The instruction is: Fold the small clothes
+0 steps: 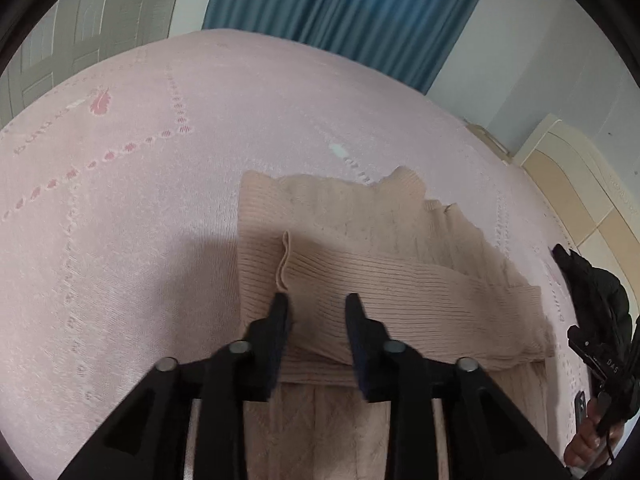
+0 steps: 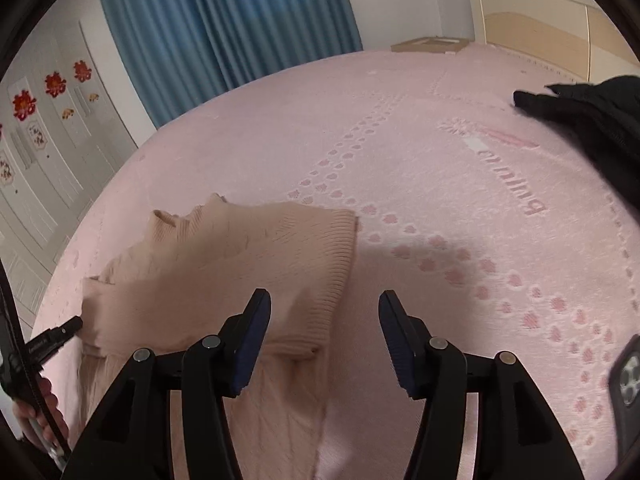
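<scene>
A beige ribbed knit sweater (image 1: 360, 248) lies flat on the pink bedspread (image 1: 140, 200), with one sleeve (image 1: 400, 292) folded across its body. My left gripper (image 1: 318, 300) is open just above the sleeve's cuff end, holding nothing. In the right wrist view the sweater (image 2: 224, 264) lies to the left, its ribbed hem edge (image 2: 344, 256) near the middle. My right gripper (image 2: 324, 300) is open and empty, hovering over the sweater's right edge and the bedspread (image 2: 440, 184).
A black garment (image 2: 592, 116) lies at the bed's right side, also in the left wrist view (image 1: 596, 292). A phone (image 2: 628, 384) lies near the right edge. Blue curtains (image 1: 352, 8), a wardrobe (image 2: 40, 168) and a headboard (image 2: 540, 20) surround the bed.
</scene>
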Available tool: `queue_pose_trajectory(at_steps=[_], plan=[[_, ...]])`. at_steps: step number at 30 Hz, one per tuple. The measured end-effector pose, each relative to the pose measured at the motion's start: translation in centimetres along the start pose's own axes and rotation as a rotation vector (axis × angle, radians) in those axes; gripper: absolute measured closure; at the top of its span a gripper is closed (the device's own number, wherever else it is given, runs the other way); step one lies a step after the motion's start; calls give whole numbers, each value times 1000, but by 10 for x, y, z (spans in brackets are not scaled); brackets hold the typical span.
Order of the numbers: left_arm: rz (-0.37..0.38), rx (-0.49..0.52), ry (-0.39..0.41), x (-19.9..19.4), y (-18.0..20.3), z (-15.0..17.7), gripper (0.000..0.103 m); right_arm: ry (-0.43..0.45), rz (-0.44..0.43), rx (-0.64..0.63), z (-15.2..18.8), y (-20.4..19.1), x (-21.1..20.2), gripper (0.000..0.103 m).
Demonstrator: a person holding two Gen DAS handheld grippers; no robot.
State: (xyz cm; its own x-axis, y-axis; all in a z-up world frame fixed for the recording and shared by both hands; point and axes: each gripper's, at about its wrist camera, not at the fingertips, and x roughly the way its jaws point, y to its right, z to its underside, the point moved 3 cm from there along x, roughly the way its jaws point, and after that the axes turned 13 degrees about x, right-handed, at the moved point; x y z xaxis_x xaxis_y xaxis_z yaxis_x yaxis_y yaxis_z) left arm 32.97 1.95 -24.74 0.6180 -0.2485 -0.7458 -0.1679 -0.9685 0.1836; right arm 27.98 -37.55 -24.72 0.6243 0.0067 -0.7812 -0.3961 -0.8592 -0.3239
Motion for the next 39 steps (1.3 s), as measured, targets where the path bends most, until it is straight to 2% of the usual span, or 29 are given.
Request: queue_pose_trajectory(at_steps=[2,3,6,10,12,16,19,21,22,30,32,39], plan=[[-31,11,-37,8,0,6,78,-15,18,-4,4,-3,15,48],[-40,11,-30,8,0,7,83,-26,37,-7,7,-5,23,48],[-34,3,-23,4,-3,13,84,-82,126,9,16,2,49,54],[-15,-9,-48,-4,-4,17,79,-81,125,29,16,4,41,54],[-28,0,-63,-13,-2,20,77,-82,126,34,16,6,30,54],[-28,41,-83,-39,11,31,76,-100,105,41,23,6,-6,54],[-14,59,-82,-70,22,46,55,-82,89,52,33,9,-44,50],[-20,85,-42,-103,32,58,38,-56,73,62,39,10,-75,50],[-25,97,-23,-118,36,62,36,-43,67,63,42,10,-90,50],[-68,152,85,-228,62,90,34,72,50,44,65,-3,-204,50],[-82,161,110,-253,68,99,34,73,36,33,71,-7,-225,50],[-100,115,154,-302,71,127,34,91,-9,-65,102,-29,-284,50]])
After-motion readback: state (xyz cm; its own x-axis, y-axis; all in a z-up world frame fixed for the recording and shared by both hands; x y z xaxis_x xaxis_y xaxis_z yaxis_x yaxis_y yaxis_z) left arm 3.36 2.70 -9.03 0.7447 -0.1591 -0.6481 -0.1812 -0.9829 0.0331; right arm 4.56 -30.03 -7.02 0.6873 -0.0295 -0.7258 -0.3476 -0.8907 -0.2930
